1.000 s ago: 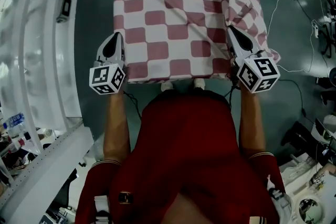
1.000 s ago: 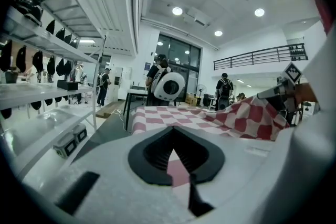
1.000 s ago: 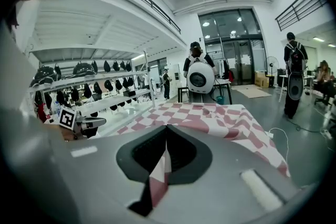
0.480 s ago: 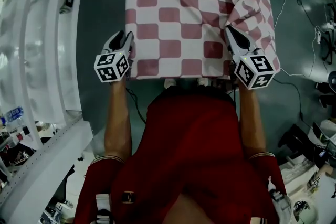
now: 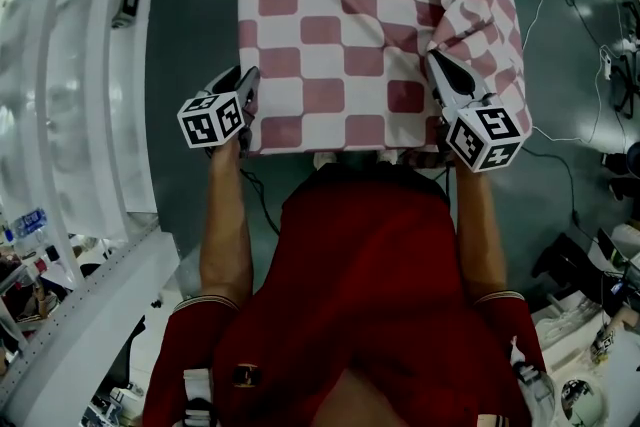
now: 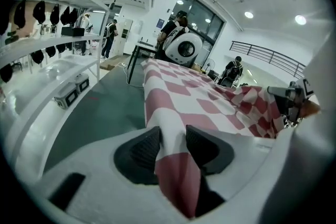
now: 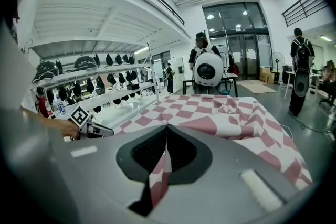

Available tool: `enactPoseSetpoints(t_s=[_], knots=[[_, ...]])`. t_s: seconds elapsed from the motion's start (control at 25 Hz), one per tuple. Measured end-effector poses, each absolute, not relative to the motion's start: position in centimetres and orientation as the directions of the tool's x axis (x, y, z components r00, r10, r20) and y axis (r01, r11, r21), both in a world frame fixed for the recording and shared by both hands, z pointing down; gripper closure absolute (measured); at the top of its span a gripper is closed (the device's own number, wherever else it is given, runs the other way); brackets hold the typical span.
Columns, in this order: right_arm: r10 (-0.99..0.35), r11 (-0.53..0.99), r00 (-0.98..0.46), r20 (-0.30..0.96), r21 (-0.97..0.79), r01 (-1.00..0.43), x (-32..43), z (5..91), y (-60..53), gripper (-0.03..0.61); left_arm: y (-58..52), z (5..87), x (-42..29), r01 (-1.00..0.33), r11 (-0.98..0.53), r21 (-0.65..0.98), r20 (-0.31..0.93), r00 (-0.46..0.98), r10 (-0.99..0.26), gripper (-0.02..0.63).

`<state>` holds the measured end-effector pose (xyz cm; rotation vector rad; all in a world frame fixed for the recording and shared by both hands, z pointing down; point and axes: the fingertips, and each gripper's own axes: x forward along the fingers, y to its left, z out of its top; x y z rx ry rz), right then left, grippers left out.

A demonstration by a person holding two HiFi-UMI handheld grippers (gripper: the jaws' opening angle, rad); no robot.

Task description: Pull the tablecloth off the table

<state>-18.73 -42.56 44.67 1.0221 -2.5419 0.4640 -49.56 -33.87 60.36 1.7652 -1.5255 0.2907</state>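
At the near edge of the bench, just ahead of the person's red shirt [image 5: 370, 295], the red-and-white checked tablecloth [image 5: 340, 45] covers the whole top. The left gripper [image 5: 248, 80] sits at its near left corner. Its jaws have just been opening and stand apart, with a fold of cloth between them. The right gripper [image 5: 437, 65] is clamped on a bunched ridge at the near right edge. Beyond lie grey-green floor [image 5: 190, 35], white shelving [image 5: 70, 115] on the left and cables [image 5: 575, 115] on the right.
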Motion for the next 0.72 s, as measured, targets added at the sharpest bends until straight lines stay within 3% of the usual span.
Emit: enactPoseSetpoints(t_s=[0.12,0.48,0.72], knots=[[-0.585,0.688,-0.68,0.442,-0.172,-0.705,-18.5,44.8,-42.9,0.563,-34.1,60.2,-49.4,-0.926,0.03,0.375,0.626,0.23,-0.745,0.463],[-0.562,0.708,-0.706,0.431,-0.191,-0.68,-18.0,45.0,-43.2,0.563,-34.2,59.6,-50.3,-0.982,0.099,0.159,0.678,0.036,-0.734,0.603],[-0.552,0.716,-0.729,0.405,-0.218,-0.663,-17.0,44.6,-43.6,0.563,-34.6,57.8,-48.8,-0.981,0.089,0.174,0.647,0.046,-0.761,0.604]])
